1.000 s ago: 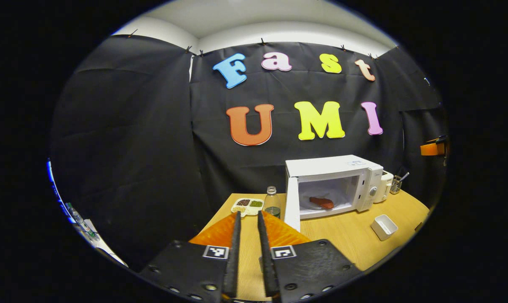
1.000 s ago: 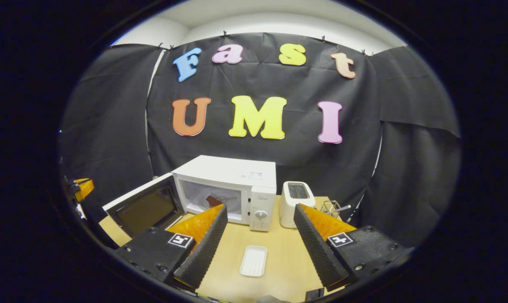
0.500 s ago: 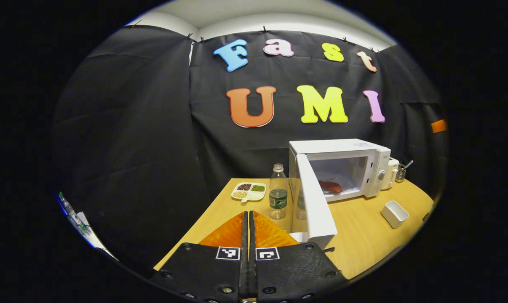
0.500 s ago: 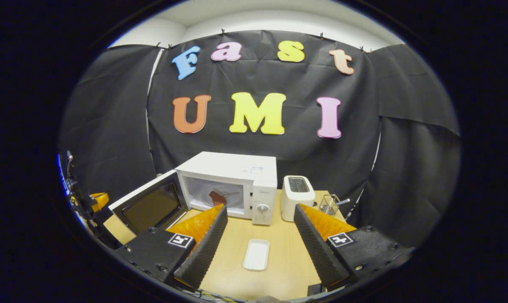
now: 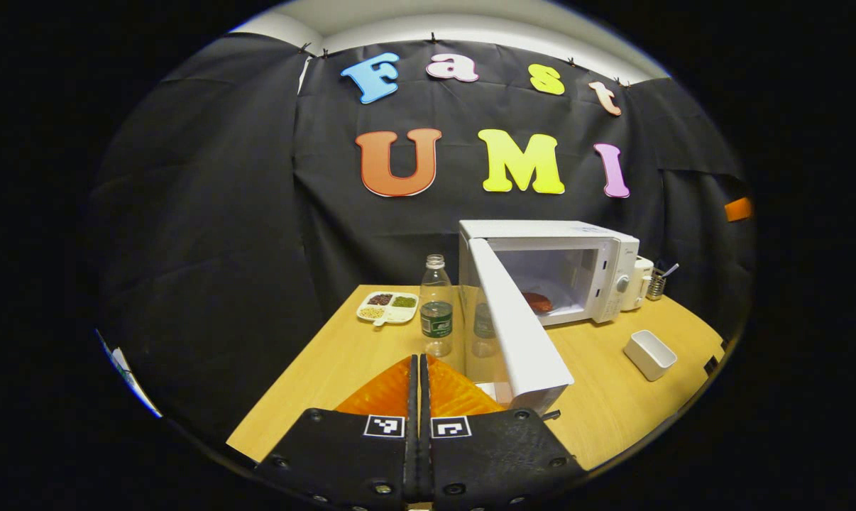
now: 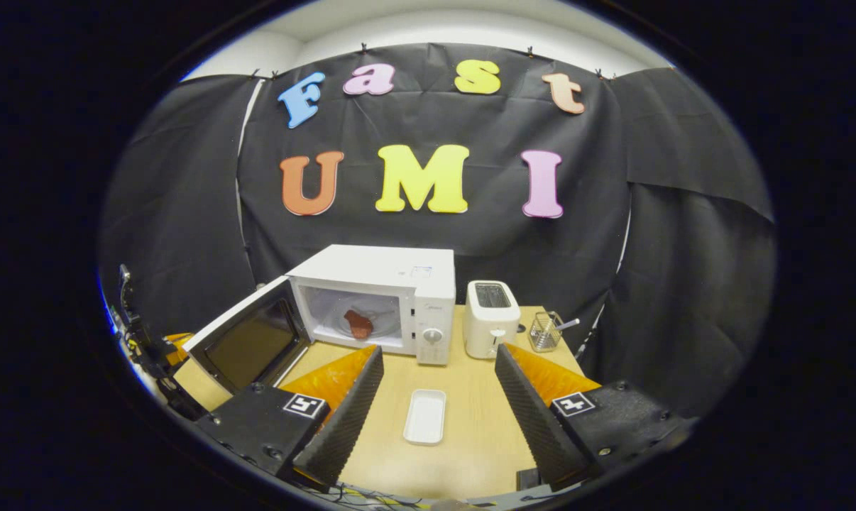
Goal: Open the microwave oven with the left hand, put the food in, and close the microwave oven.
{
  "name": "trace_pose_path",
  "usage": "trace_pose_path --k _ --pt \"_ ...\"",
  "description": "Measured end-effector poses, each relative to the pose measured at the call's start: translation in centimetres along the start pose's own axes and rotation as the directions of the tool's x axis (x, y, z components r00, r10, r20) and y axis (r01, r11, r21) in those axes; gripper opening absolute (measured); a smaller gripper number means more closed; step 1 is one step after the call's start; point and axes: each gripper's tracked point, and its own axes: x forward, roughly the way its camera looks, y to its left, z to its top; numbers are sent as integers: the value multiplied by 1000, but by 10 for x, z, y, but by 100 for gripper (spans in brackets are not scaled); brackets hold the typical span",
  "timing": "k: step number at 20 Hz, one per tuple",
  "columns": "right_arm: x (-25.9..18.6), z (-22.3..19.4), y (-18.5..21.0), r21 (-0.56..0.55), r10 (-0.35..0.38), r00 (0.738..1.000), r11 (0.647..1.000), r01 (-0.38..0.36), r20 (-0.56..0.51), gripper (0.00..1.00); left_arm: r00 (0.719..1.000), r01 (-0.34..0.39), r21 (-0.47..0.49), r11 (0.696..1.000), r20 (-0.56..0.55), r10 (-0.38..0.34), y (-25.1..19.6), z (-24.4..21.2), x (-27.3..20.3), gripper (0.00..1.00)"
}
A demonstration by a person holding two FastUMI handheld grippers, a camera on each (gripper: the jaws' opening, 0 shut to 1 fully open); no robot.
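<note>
The stiff, hinged microwave door [image 5: 517,323], centre frame, should swing lightly if pushed at its free edge by the closed, empty left tool [image 5: 419,369].

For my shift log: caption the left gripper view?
Shut left gripper beside open white microwave door, red food inside.

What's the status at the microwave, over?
Left gripper shut, empty; right gripper open, empty. Food inside microwave, door open. Bottle stands left of door.
</note>
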Motion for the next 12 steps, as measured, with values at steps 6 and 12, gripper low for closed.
trace_pose_path --k 6,12 --pt "4 -3 -22 22 -6 1000 1000 6 -17 100 993 112 19 994 -32 -111 -65 -9 1 0" --pt "13 -4 -55 43 -13 1000 999 14 -26 100 975 214 13 977 -66 -213 -135 -17 12 0"
